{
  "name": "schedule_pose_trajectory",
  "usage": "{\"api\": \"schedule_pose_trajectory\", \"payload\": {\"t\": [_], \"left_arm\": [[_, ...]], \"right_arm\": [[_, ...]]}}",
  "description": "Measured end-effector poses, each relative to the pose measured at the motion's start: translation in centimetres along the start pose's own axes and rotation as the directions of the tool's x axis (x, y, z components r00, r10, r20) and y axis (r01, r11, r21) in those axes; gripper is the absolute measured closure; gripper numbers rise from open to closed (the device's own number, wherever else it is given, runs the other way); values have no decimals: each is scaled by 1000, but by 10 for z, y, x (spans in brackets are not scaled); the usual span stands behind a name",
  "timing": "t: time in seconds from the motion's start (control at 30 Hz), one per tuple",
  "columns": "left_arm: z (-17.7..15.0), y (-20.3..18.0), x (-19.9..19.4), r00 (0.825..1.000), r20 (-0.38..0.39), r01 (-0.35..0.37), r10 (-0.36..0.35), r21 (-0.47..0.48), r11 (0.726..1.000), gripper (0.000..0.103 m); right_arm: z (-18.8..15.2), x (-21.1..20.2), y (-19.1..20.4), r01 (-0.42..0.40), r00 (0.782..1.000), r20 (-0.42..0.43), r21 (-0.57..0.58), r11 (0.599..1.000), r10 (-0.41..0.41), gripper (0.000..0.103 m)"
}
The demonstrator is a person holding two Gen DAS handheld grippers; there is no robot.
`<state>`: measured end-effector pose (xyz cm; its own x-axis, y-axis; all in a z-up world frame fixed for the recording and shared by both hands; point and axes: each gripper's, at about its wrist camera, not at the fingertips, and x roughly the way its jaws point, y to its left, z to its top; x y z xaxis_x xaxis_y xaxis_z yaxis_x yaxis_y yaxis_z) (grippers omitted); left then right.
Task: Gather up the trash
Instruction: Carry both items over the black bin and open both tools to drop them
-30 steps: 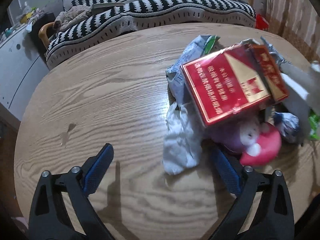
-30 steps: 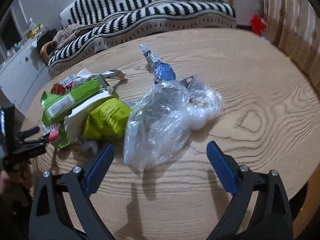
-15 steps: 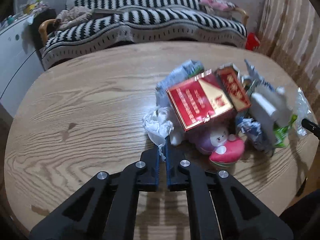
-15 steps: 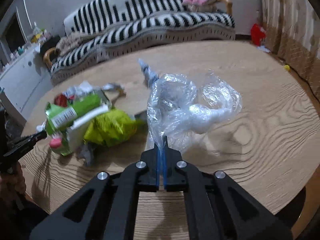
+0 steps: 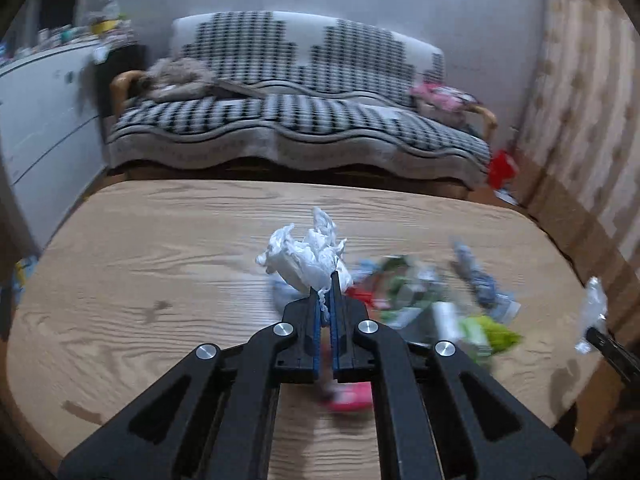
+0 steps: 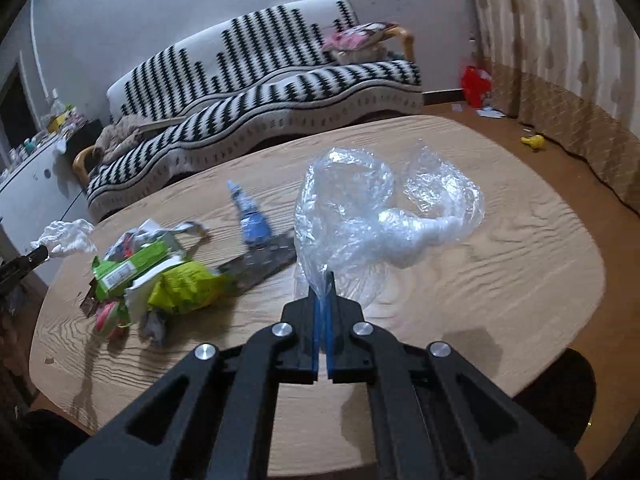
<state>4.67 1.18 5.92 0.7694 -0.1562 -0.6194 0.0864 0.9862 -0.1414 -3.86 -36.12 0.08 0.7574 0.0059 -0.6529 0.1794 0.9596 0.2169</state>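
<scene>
My left gripper [image 5: 326, 286] is shut on a crumpled white tissue [image 5: 308, 254], which hangs above the wooden table [image 5: 160, 248]. In the right wrist view that tissue [image 6: 66, 236] shows at the far left. My right gripper [image 6: 324, 284] is shut on a clear plastic bag [image 6: 372, 216], lifted off the table [image 6: 520, 248]. A heap of trash [image 6: 160, 276] stays on the table: green wrappers, a lime-green packet, a blue wrapper [image 6: 250, 220] and a red and pink toy [image 6: 108, 314]. The same blurred heap [image 5: 432, 300] lies right of my left gripper.
A black-and-white striped sofa [image 5: 280, 120] stands behind the table. A white cabinet [image 5: 36, 120] is at the left. A patterned curtain [image 6: 560, 60] hangs at the right, with a red bag [image 6: 474, 84] and a yellow item [image 6: 534, 141] on the floor.
Both grippers went from open to shut, the left on the white tissue, the right on the clear bag. Both have then risen, lifting their catch off the table.
</scene>
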Motion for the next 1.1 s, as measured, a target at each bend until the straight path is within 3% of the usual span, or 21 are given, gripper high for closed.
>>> {"api": "schedule_pose_trajectory", "payload": {"t": [0.17,0.27,0.33,0.43,0.53,0.57,0.63,0.7,0.83,0.9,0.97,1.1], "left_arm": [[-3,-89,-3,989,-5,147,-147,131,980,101],[-16,-159,-5,963,-48,268,-264,224,937,101],[-28,-212,-5,934,-96,357,-344,279,892,101],[-59,-290,-7,880,-176,475,-442,373,797,101],[-107,-366,-1,784,-332,621,-525,407,669,101],[-117,-380,3,766,-365,642,-529,406,650,101],[-151,-420,15,711,-465,700,-527,401,591,101],[-178,-448,24,685,-514,725,-516,414,550,101],[-225,-488,47,633,-611,768,-475,419,484,101],[-246,-503,59,622,-640,777,-451,434,455,101],[-263,-516,74,630,-664,770,-403,462,440,101],[-278,-536,91,622,-692,771,-366,459,441,101]], "right_arm": [[-9,-35,-60,108,993,29,75,991,-110,100],[-21,-53,-100,179,982,27,139,974,-185,100],[-36,-66,-139,237,970,8,208,949,-244,100],[-60,-80,-186,304,951,-31,288,908,-308,100],[-84,-87,-225,361,931,-87,349,864,-354,100],[-93,-88,-239,377,925,-112,368,850,-362,100],[-105,-88,-260,390,920,-145,393,833,-363,100],[-116,-86,-278,408,913,-176,412,815,-367,100],[-133,-70,-309,394,917,-259,490,778,-302,100],[-141,-61,-317,404,910,-302,502,765,-283,100],[-149,-59,-326,414,904,-328,519,748,-273,100],[-153,-57,-332,399,911,-332,552,732,-247,100]]}}
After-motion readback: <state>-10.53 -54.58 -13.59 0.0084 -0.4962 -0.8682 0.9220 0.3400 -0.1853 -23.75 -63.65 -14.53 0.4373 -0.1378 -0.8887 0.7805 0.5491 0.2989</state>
